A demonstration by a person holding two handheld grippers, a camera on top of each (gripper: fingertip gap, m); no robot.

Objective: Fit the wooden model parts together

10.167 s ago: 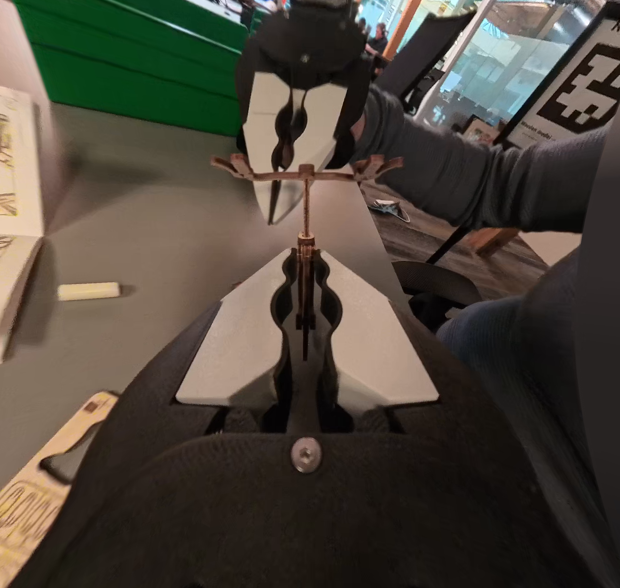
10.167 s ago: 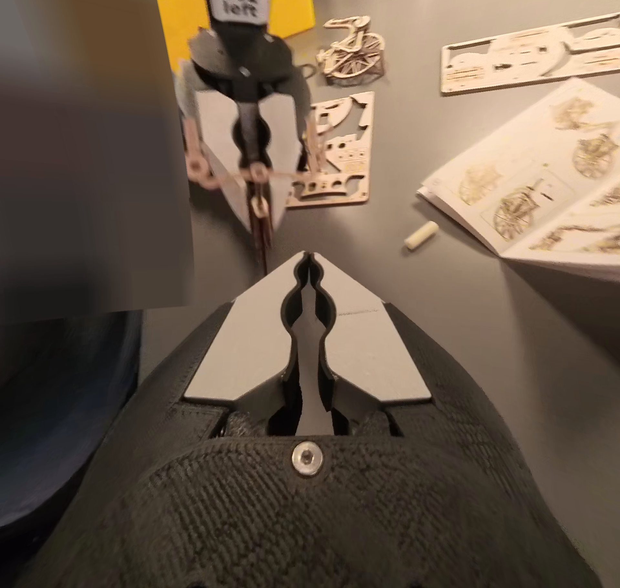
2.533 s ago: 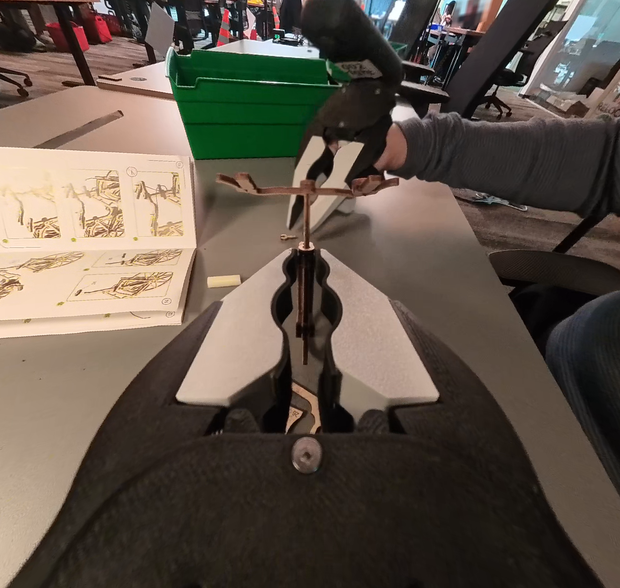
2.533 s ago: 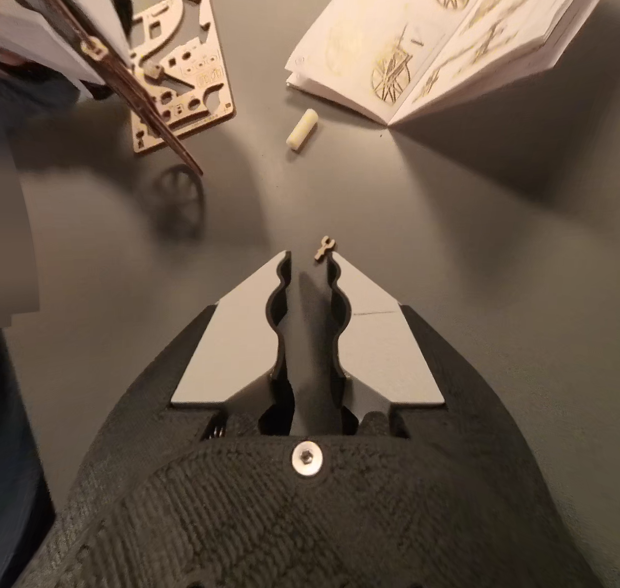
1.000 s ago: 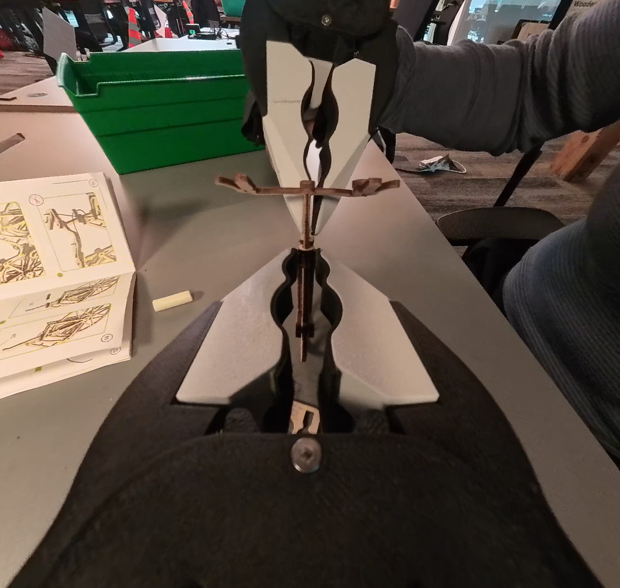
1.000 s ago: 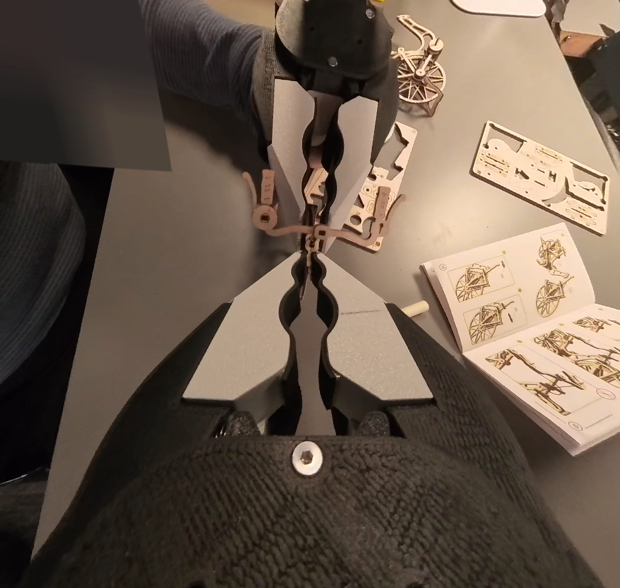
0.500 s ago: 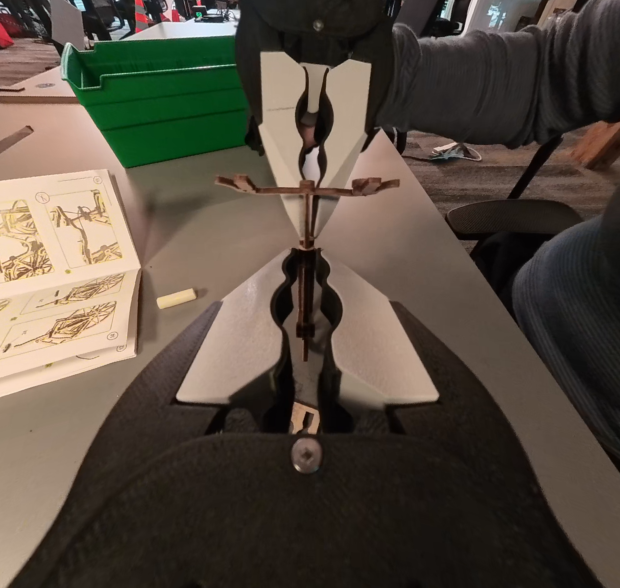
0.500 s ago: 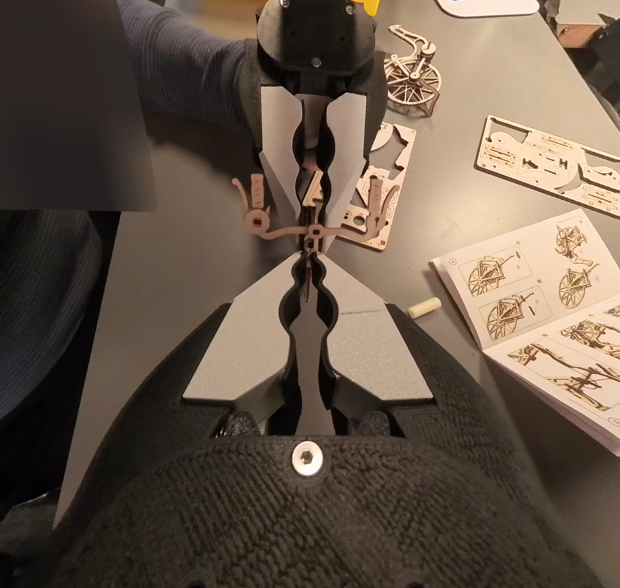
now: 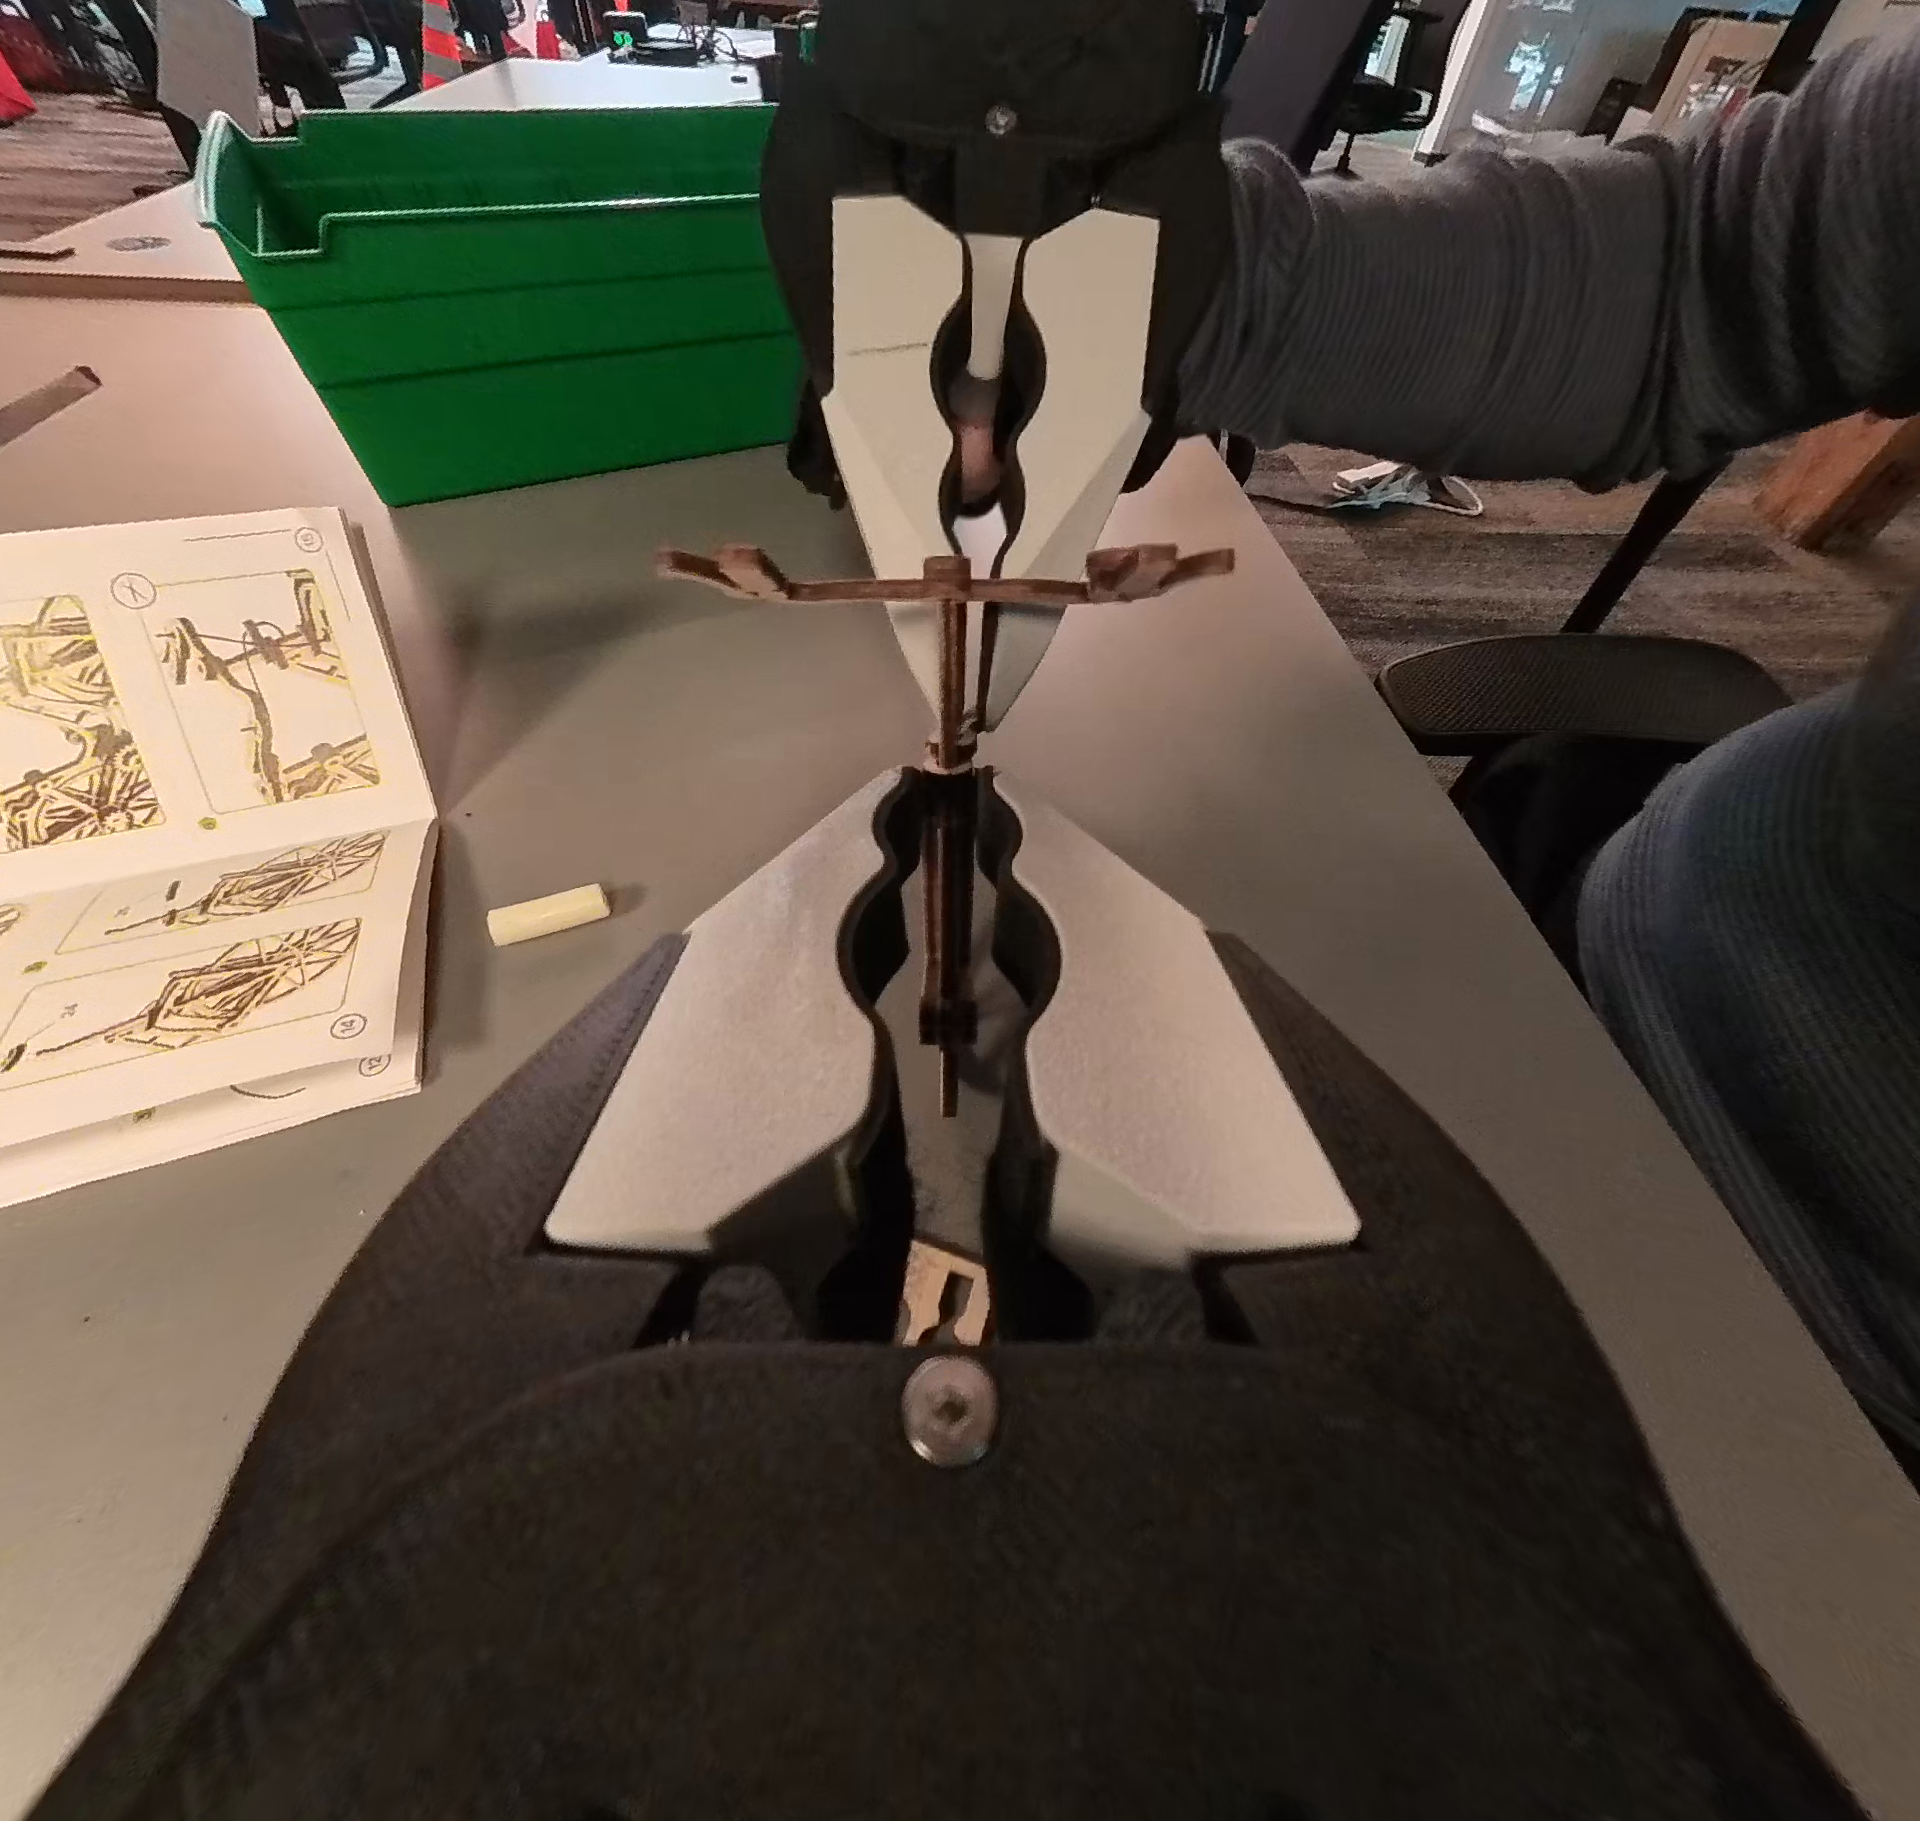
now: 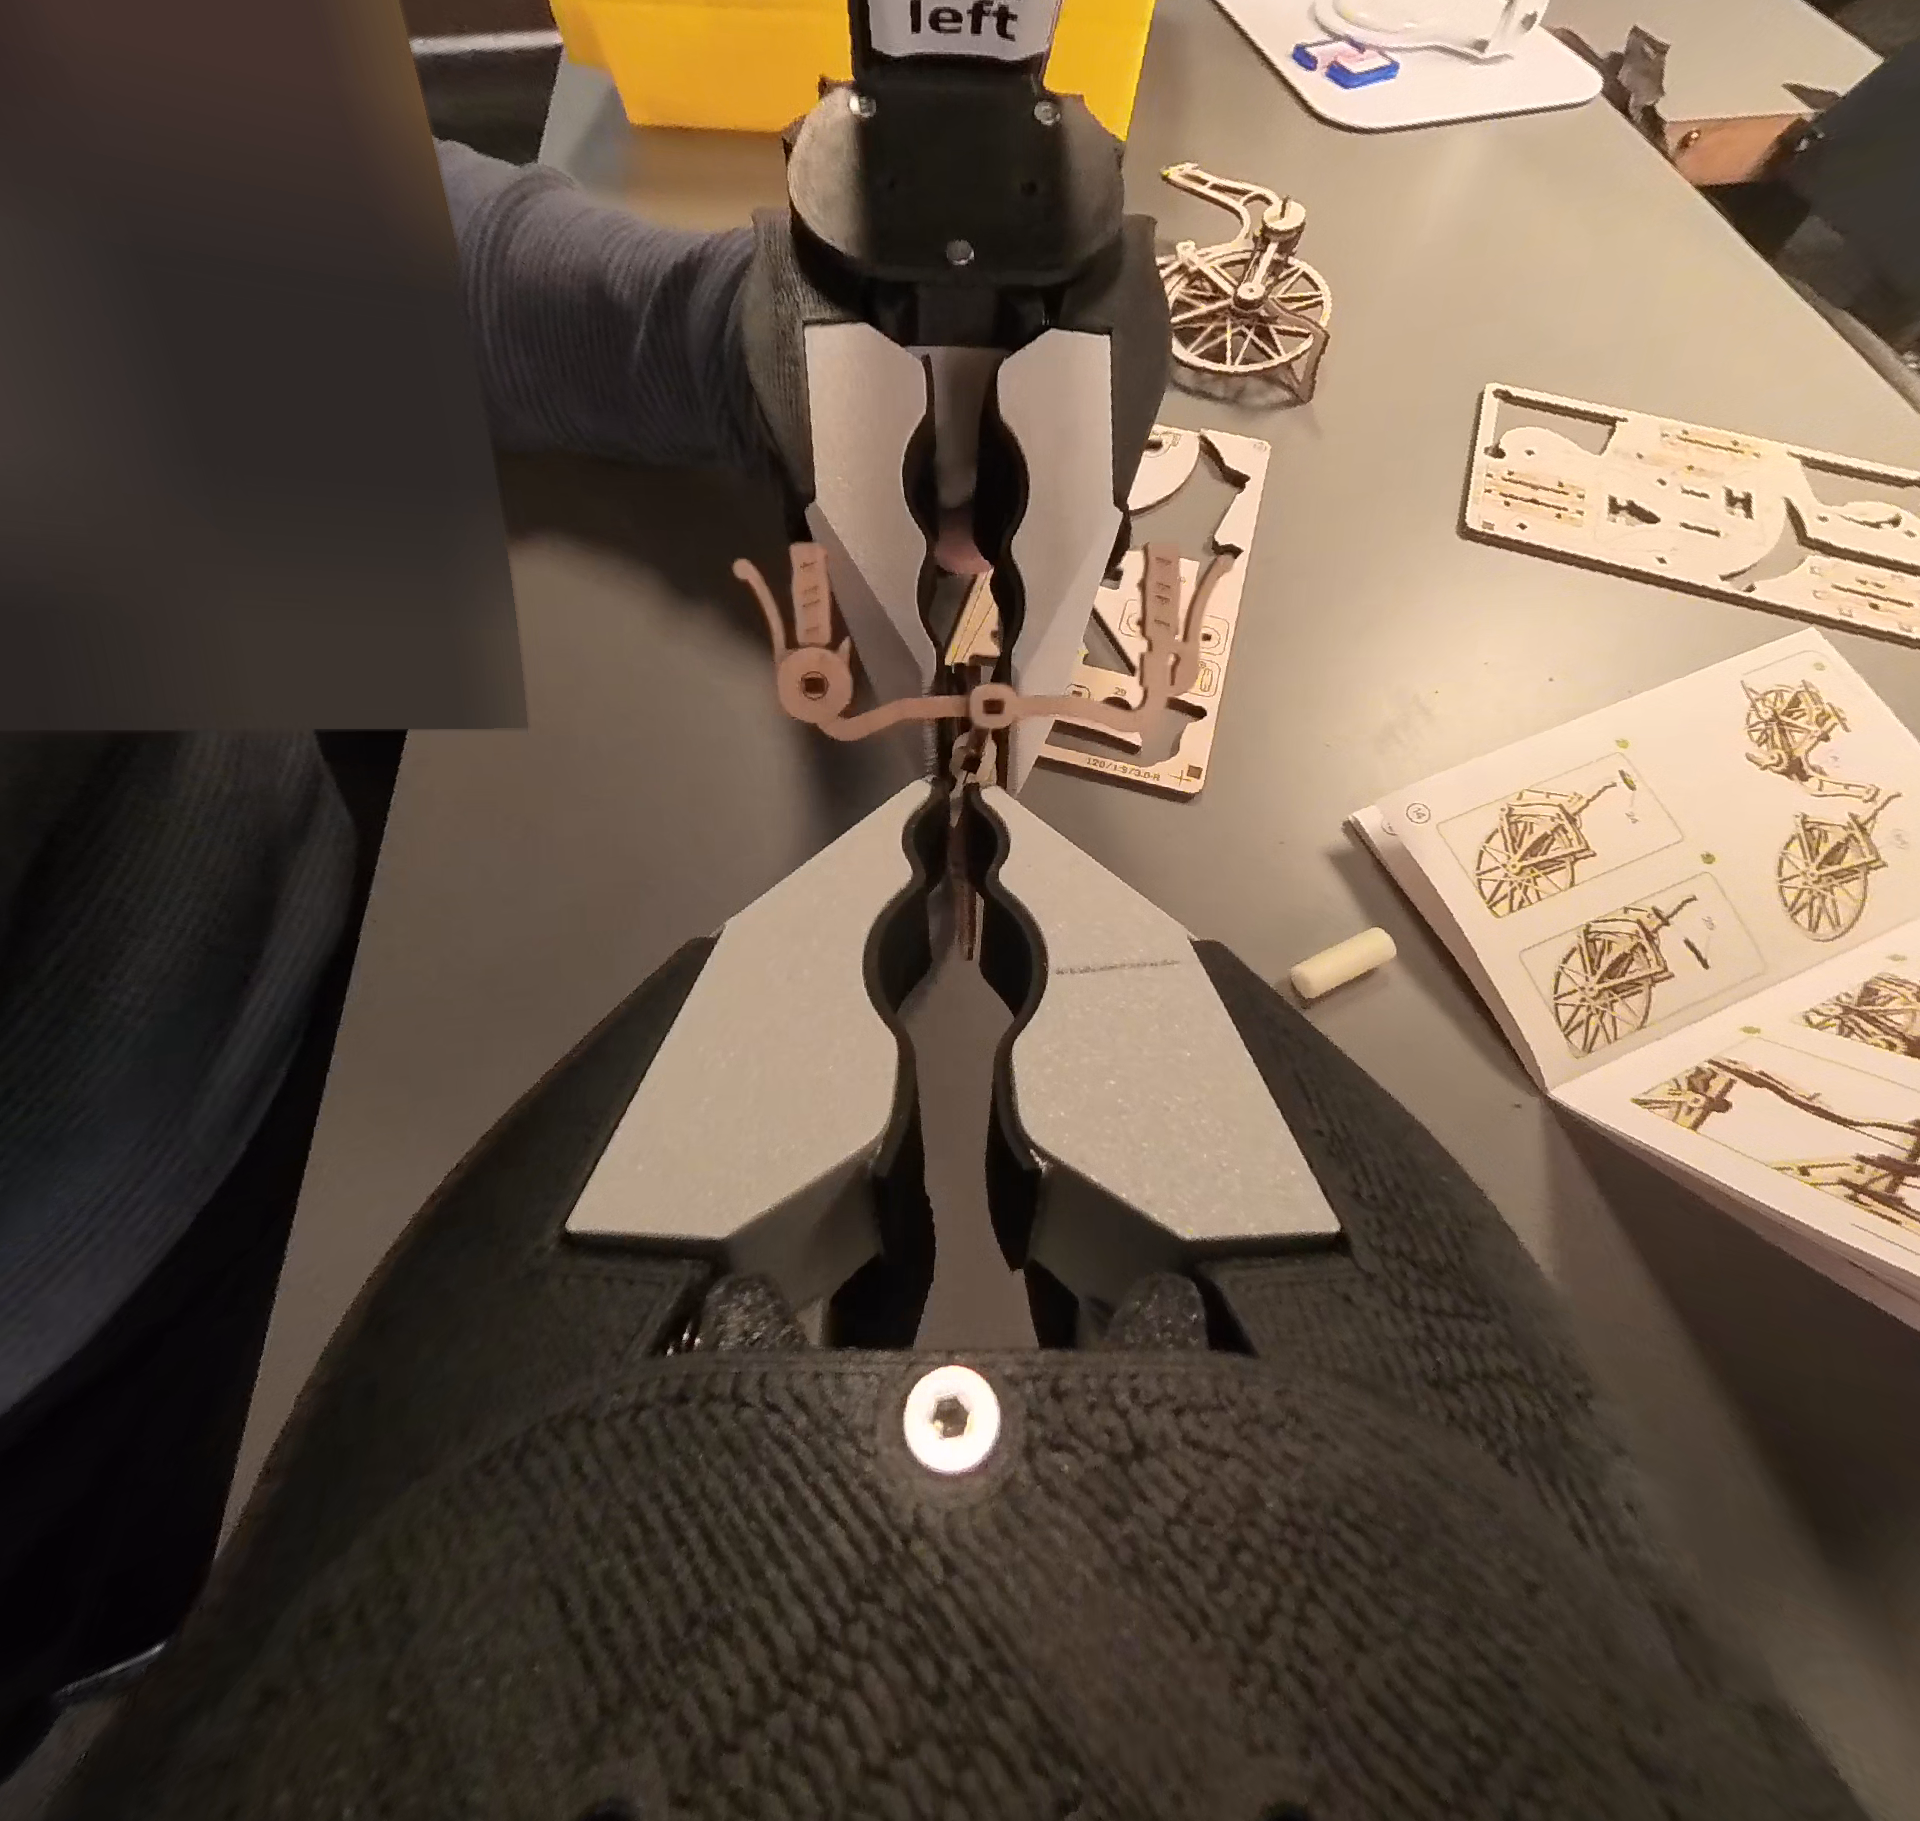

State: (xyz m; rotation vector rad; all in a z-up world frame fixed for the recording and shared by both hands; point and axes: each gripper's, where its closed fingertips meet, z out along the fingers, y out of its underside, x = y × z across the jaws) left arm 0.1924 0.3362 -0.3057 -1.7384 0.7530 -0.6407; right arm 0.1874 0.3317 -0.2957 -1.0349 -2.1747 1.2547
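Observation:
My left gripper is shut on the stem of a wooden handlebar piece, whose crossbar stands out past my fingertips. It also shows in the right wrist view, held by the left gripper facing me. My right gripper is shut on a small thin wooden part and meets the left gripper tip to tip at the stem, just under the crossbar. In the left wrist view the right gripper points down at the stem. Both are held above the grey table.
An open instruction booklet and a white peg lie to my right. Wooden part sheets, a wheel assembly, a yellow box and a white stand lie beyond. Green bins stand at the far table edge. Less than 4 cm separates the two grippers' tips. Left tips and right tips are each some 12 cm from the white peg. My left wrist view looks at it from another angle.
The right gripper closed on the small part that lay on the table, lifted it and brought it to the stem in the left gripper. Over the last second the two grippers drew slightly closer.

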